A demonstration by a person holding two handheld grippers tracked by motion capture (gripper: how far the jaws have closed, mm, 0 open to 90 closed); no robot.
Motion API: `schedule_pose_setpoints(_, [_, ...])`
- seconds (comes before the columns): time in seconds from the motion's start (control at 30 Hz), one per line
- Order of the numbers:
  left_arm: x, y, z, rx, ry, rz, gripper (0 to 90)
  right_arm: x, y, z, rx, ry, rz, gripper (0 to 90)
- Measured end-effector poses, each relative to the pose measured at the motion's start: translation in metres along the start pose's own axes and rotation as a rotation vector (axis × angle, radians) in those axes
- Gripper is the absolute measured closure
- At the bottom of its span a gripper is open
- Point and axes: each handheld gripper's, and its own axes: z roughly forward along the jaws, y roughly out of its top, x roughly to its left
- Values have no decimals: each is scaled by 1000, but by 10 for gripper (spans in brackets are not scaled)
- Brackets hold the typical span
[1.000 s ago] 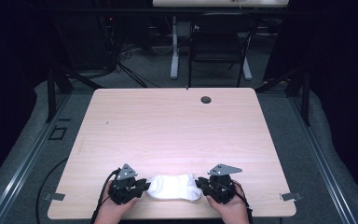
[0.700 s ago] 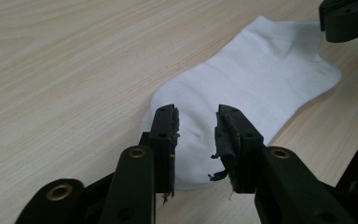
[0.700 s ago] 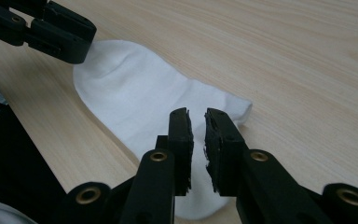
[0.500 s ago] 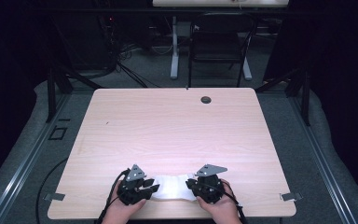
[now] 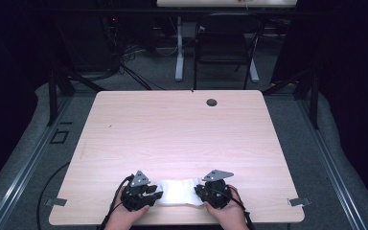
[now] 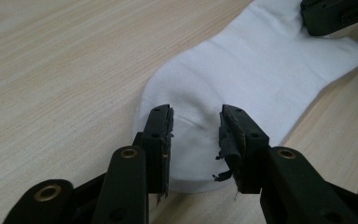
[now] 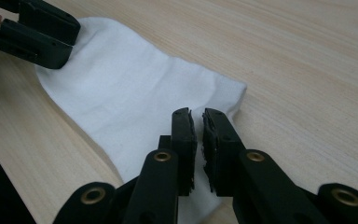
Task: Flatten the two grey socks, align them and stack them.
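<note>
Lying flat between two grippers is one white sock [image 5: 176,192], smooth and faintly creased, near the table's [image 5: 182,129] front edge. Its one end sits under the left gripper [image 6: 196,126], whose jaws have just been opening, released; the right gripper [image 7: 199,122] pinches its other end.

— How's the light on your end?

— From the high view I get a bright table [image 5: 182,129] under overhead light, and the room around it falls off to near black. The sock [image 5: 177,191] is washed out, almost pure glare.

— And the close cameras?

— Evenly lit and soft. My jaws at the bottom look blurred, and they cast only faint shadows on the cloth.
</note>
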Motion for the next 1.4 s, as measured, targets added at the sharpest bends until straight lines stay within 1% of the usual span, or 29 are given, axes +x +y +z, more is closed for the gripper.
schedule_pose_setpoints(0.1, [0,-1,1,1,-4,-5,630,-1,-1,1,6,5,8,828])
schedule_pose_setpoints(0.17, [0,-2,1,-4,-4,-6,630,-1,-2,2,14,1,4,830])
schedule_pose_setpoints(0.27, [1,-2,1,-3,-3,8,629,-1,-3,3,15,-1,7,834])
schedule_pose_setpoints(0.3, [1,-3,0,-2,-4,9,629,-1,-3,2,28,-1,-1,836])
schedule_pose_setpoints(0.33, [0,-3,0,-1,-5,9,629,-1,-3,2,30,-4,-3,838])
schedule_pose_setpoints(0.47, [-1,-4,0,-4,5,23,626,-1,-5,3,24,-1,11,849])
schedule_pose_setpoints(0.53, [-2,-4,0,3,4,36,626,-1,-6,3,28,-9,4,855])
schedule_pose_setpoints(0.63, [-2,-5,0,0,9,47,626,0,-6,3,25,-13,-5,863])
schedule_pose_setpoints(0.7, [-2,-5,0,-1,9,46,626,-1,-7,4,19,-14,-9,866])
schedule_pose_setpoints(0.73, [-2,-5,0,0,7,39,626,-1,-7,4,21,-14,-5,868])
schedule_pose_setpoints(0.87, [-1,-5,-1,2,5,40,626,-1,-8,4,15,-9,7,869])
schedule_pose_setpoints(0.93, [-1,-5,0,2,3,38,625,-2,-8,3,22,-11,2,868])
schedule_pose_setpoints(0.97, [-1,-5,0,0,4,29,625,-2,-8,4,15,-8,8,867])
schedule_pose_setpoints(1.07, [0,-4,0,2,1,30,624,-3,-8,4,11,2,23,867])
schedule_pose_setpoints(1.13, [1,-4,0,1,-1,32,623,-4,-8,4,9,5,24,867])
schedule_pose_setpoints(1.2, [1,-4,1,-3,-3,20,623,-4,-7,5,9,6,25,866])
schedule_pose_setpoints(1.37, [2,-3,1,-2,-1,21,622,-5,-7,5,9,6,23,859])
schedule_pose_setpoints(1.4, [2,-2,2,-7,3,16,622,-5,-6,5,11,7,26,856])
